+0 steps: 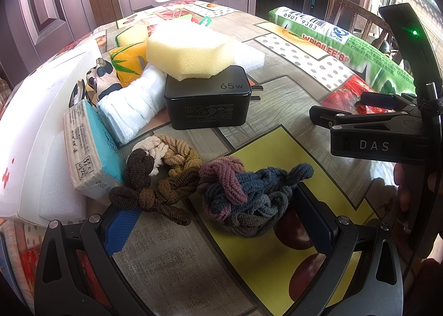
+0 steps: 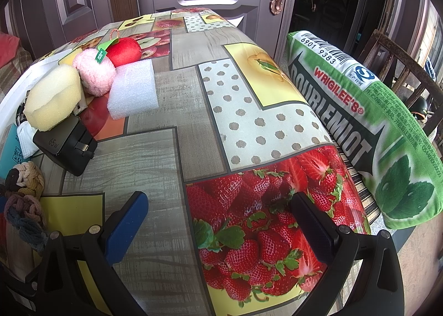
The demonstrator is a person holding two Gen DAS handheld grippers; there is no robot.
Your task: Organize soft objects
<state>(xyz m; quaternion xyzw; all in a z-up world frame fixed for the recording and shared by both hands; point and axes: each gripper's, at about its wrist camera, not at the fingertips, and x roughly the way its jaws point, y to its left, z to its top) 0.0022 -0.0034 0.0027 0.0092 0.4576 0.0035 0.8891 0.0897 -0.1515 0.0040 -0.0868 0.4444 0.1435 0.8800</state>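
Note:
My left gripper (image 1: 218, 222) is open, its fingers on either side of two bunches of braided hair ties on the table: a brown-and-cream bunch (image 1: 163, 169) and a maroon, blue and grey bunch (image 1: 246, 194). Behind them a yellow sponge (image 1: 191, 50) rests on a black 65W charger (image 1: 207, 97), beside a rolled white cloth (image 1: 133, 105). My right gripper (image 2: 218, 222) is open and empty above the strawberry print of the tablecloth; it also shows in the left wrist view (image 1: 357, 111). The right wrist view shows a pink plush ball (image 2: 95, 72), a red plush apple (image 2: 124, 51) and a white foam block (image 2: 133, 92).
A white box (image 1: 36, 122) with foam and a teal tissue pack (image 1: 88, 150) stands at the left. A green gum-print pillow (image 2: 368, 122) lies on a wooden chair (image 2: 409, 67) past the table's right edge. Cow-print and orange soft toys (image 1: 116, 72) sit behind the cloth. Doors stand behind.

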